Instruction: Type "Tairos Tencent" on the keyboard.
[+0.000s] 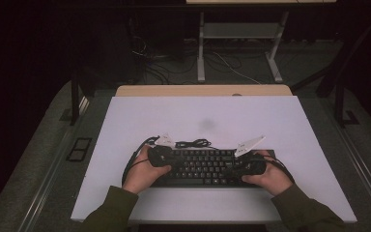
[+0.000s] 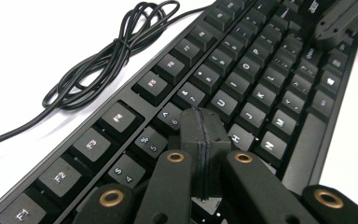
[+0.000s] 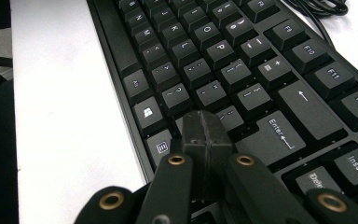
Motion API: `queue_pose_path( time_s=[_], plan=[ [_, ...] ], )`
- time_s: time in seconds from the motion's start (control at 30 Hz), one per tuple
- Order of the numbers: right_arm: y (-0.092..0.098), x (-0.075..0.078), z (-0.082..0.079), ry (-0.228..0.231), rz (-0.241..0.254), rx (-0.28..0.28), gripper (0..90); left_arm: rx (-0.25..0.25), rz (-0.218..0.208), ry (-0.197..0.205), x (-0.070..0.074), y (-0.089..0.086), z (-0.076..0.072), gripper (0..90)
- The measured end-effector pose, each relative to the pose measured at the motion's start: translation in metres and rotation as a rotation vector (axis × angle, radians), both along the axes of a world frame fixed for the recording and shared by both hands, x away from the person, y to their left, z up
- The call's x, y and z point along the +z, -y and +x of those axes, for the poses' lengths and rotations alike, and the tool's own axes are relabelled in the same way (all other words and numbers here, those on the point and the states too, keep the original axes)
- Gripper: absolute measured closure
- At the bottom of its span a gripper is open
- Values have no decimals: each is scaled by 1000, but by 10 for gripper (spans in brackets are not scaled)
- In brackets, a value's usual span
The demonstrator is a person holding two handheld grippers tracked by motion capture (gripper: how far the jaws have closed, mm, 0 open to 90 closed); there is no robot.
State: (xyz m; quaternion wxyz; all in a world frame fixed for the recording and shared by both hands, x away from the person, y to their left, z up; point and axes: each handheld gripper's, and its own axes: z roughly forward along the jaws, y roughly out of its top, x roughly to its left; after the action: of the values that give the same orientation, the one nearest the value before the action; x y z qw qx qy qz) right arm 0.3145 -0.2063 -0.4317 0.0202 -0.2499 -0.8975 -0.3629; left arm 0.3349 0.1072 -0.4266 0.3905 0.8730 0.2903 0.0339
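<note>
A black keyboard point(image 1: 200, 167) lies near the front of the white table top, between a person's two hands. My left gripper point(image 2: 202, 122) is shut with nothing between its jaws; its joined tip rests low over the keys around G and H on the keyboard point(image 2: 242, 79). In the high view the left gripper point(image 1: 168, 162) sits at the keyboard's left end. My right gripper point(image 3: 205, 126) is also shut and empty, its tip over the keys left of Enter on the keyboard point(image 3: 200, 60). Seen from above, the right gripper point(image 1: 237, 165) is at the keyboard's right end.
The keyboard's black cable point(image 1: 193, 143) lies bundled on the white table point(image 1: 232, 116) just behind the keyboard, and shows as a cable coil point(image 2: 107, 51) in the left gripper view. Beyond the table stand a metal frame point(image 1: 239, 43) and loose wires on the floor.
</note>
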Motion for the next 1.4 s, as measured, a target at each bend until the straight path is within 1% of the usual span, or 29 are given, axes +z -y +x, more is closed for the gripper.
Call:
queue_pose_path(
  time_s=[0.13, 0.3, 0.53, 0.73, 0.87, 1.0, 1.1, 1.2, 1.4],
  plan=[
    [0, 0, 0, 0, 0, 0, 898, 4, -12, 4, 4, -1, -1, 888],
    [0, 0, 0, -1, 1, 0, 898, 1, -21, 7, 5, -2, -3, 874],
    [0, 0, 0, -2, 2, -1, 898, 11, -45, 20, 6, -10, -7, 740],
    [0, 0, 0, -5, 5, -3, 898, 16, -56, 47, 7, -18, -9, 605],
    [0, 0, 0, -5, 4, -3, 898, 34, -80, 37, 6, -22, -10, 539],
    [0, 0, 0, -6, 9, -4, 898, 42, -95, 35, 7, -27, -11, 524],
    [0, 2, 1, -1, 9, -5, 895, 43, -94, 35, 9, -29, -11, 520],
    [1, 5, 1, 2, 26, -11, 886, 43, -98, 38, 9, -31, -12, 514],
    [2, 11, 2, 19, 71, -29, 804, 44, -101, 44, 11, -34, -12, 508]
  ],
)
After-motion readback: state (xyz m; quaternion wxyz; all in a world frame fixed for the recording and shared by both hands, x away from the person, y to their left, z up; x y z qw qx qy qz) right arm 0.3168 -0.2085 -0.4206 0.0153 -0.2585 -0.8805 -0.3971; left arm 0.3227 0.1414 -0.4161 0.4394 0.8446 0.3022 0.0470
